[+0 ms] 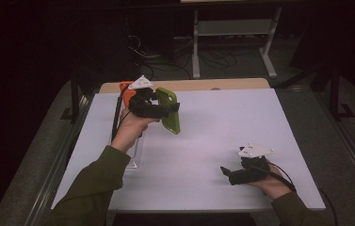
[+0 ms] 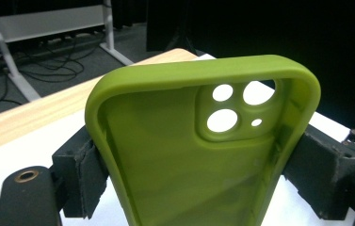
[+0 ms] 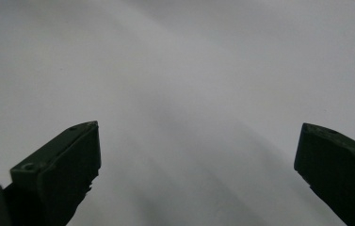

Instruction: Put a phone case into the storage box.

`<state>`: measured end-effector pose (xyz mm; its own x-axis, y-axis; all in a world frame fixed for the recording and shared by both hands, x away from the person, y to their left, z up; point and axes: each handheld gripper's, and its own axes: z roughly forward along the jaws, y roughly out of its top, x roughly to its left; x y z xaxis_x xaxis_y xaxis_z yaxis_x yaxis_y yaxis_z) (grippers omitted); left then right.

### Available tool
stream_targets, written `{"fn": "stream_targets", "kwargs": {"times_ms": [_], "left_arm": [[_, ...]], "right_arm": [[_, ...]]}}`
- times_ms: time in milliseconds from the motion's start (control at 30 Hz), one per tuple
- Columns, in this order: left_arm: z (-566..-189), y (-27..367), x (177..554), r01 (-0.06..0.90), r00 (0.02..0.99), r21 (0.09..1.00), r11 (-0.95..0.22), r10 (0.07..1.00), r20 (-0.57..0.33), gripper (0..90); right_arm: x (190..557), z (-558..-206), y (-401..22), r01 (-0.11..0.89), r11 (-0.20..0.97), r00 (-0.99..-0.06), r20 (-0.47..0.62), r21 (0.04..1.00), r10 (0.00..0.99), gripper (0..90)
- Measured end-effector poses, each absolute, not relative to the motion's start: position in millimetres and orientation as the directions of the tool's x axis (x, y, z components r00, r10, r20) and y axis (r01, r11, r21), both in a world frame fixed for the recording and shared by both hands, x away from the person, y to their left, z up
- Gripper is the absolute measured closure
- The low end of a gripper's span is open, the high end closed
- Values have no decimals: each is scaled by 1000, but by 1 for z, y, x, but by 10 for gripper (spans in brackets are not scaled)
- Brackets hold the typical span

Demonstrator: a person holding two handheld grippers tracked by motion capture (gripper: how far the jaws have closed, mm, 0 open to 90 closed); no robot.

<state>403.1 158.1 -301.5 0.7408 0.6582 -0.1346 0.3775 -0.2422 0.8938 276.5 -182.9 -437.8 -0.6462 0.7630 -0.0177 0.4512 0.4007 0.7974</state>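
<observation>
A: High view: left hand-held gripper (image 1: 158, 109) is holding the green phone case (image 1: 169, 109) up above the bench (image 1: 222, 122), an orange thing (image 1: 127, 94) just behind. Pickup looks done, placing left.

B: Left gripper view: pads are pressing both long edges, camera cutouts showing. Right gripper view: right hand-held gripper (image 3: 196, 155) is idling over bare bench, jaws standing apart.
</observation>
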Motion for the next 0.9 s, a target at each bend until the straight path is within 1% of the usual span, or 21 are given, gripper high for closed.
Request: {"fn": "stream_targets", "kwargs": {"times_ms": [467,700,900], "left_arm": [[-278,191,419,355,672,914,-199,733,-101,159],[-274,209,426,358,615,914,-189,784,-79,160],[-277,222,433,371,537,913,-171,842,-61,159]], "right_arm": [[277,-438,-183,452,396,-644,-14,799,764,4],[276,-437,-184,457,393,-640,-12,798,769,4],[276,-437,-184,455,396,-641,-15,798,767,4]]}}
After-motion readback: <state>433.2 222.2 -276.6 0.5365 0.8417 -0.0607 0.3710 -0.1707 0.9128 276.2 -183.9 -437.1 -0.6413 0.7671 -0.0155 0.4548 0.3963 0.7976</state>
